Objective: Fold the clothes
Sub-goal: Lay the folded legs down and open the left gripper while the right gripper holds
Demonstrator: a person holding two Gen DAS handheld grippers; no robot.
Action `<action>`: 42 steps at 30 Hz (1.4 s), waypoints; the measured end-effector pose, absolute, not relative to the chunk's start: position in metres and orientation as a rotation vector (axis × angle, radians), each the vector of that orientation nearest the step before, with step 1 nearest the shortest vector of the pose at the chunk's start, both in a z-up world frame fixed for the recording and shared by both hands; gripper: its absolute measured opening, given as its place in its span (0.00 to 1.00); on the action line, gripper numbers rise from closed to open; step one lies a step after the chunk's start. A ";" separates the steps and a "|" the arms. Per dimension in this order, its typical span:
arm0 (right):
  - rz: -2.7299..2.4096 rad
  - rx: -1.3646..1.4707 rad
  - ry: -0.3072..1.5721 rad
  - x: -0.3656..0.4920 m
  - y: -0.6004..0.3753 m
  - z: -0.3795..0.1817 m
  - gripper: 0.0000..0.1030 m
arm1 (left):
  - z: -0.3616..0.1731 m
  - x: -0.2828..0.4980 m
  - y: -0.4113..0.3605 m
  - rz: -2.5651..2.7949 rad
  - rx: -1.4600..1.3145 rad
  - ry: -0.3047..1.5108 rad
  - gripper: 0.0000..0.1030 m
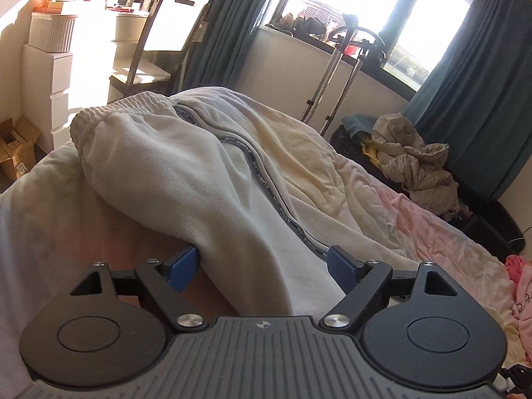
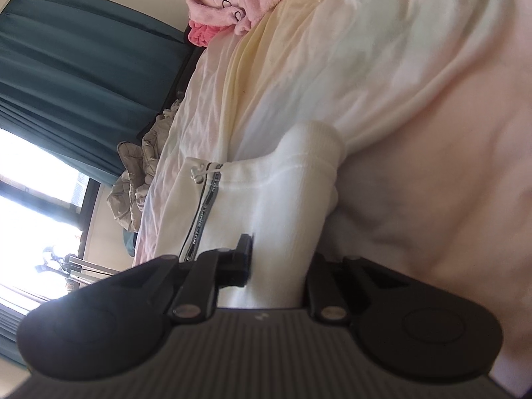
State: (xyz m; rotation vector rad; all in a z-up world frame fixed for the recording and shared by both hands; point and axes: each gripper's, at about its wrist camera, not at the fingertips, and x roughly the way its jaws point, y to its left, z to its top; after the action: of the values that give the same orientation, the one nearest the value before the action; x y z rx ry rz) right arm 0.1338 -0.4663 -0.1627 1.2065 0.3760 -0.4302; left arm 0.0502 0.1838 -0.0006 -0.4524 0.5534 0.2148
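White sweatpants (image 1: 186, 179) with a dark lettered side stripe lie lengthwise on the bed, elastic waistband at the far end. My left gripper (image 1: 262, 266) is open wide near the bed's edge. Its blue pads (image 1: 184, 267) stand on either side of the near leg section, which runs between them uncompressed. In the right wrist view the sweatpants (image 2: 272, 193) show a ribbed cuff and a drawstring end. My right gripper (image 2: 279, 262) is shut on a thick fold of this cloth. The left fingertip (image 2: 245, 252) presses into the fabric, and the cloth hides the other one.
The bed sheet (image 1: 382, 193) is pale pink and yellow. A beige clothes pile (image 1: 409, 153) and a pink garment (image 1: 522, 286) lie to the right. Beyond the bed stand a chair (image 1: 159, 43), white drawers (image 1: 46, 76) and a metal stand (image 1: 332, 76). Teal curtains (image 2: 83, 66) flank the window.
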 end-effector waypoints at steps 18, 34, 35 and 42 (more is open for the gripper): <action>-0.204 1.201 0.374 0.150 -0.457 -0.165 0.54 | -0.022 0.109 0.065 0.011 -0.207 0.548 0.88; -0.315 1.013 0.326 0.165 -0.442 -0.151 0.09 | -0.087 0.149 0.022 0.010 0.008 0.651 0.89; -0.319 0.997 0.322 0.165 -0.441 -0.149 0.09 | -0.089 0.150 0.021 0.016 0.015 0.654 0.90; -0.356 0.875 0.311 0.167 -0.428 -0.132 0.09 | -0.089 0.155 0.017 0.021 0.051 0.673 0.91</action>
State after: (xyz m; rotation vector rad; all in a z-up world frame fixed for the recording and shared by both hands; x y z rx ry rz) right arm 0.1670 -0.4283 -0.1319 0.8746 0.3113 -0.3557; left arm 0.1551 0.0167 -0.0889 0.0511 0.6731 0.0205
